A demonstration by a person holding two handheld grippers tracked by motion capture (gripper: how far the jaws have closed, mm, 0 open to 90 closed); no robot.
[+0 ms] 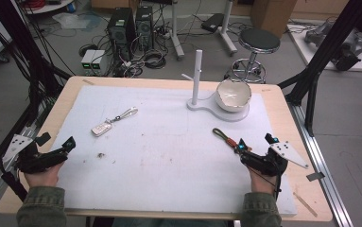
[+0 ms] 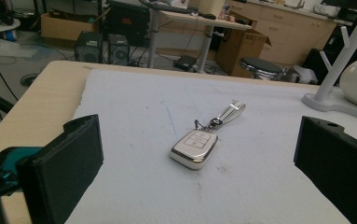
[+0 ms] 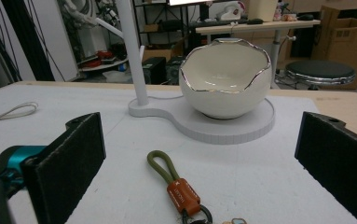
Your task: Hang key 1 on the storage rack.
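Observation:
A silver-white key fob (image 1: 101, 128) with a pale strap (image 1: 126, 113) lies on the left half of the white mat. My left gripper (image 1: 56, 140) rests at the mat's left edge, open and empty. In the left gripper view the key fob (image 2: 194, 149) lies ahead between the wide black jaws of that gripper (image 2: 198, 140), untouched. An olive loop keychain with an orange tag (image 1: 223, 137) lies just in front of my right gripper (image 1: 255, 141), which is open and empty too. In the right gripper view that keychain (image 3: 176, 184) lies low between the parted jaws of this gripper (image 3: 199, 140).
A white stand has a round base (image 1: 216, 109), a post (image 1: 197, 75) with a side peg, and an egg-shaped white bowl (image 1: 234, 94) at the back right. The white mat (image 1: 169, 161) covers a wooden table (image 1: 311, 198). Beyond stand a stool (image 1: 259, 42) and computer towers (image 1: 131, 26).

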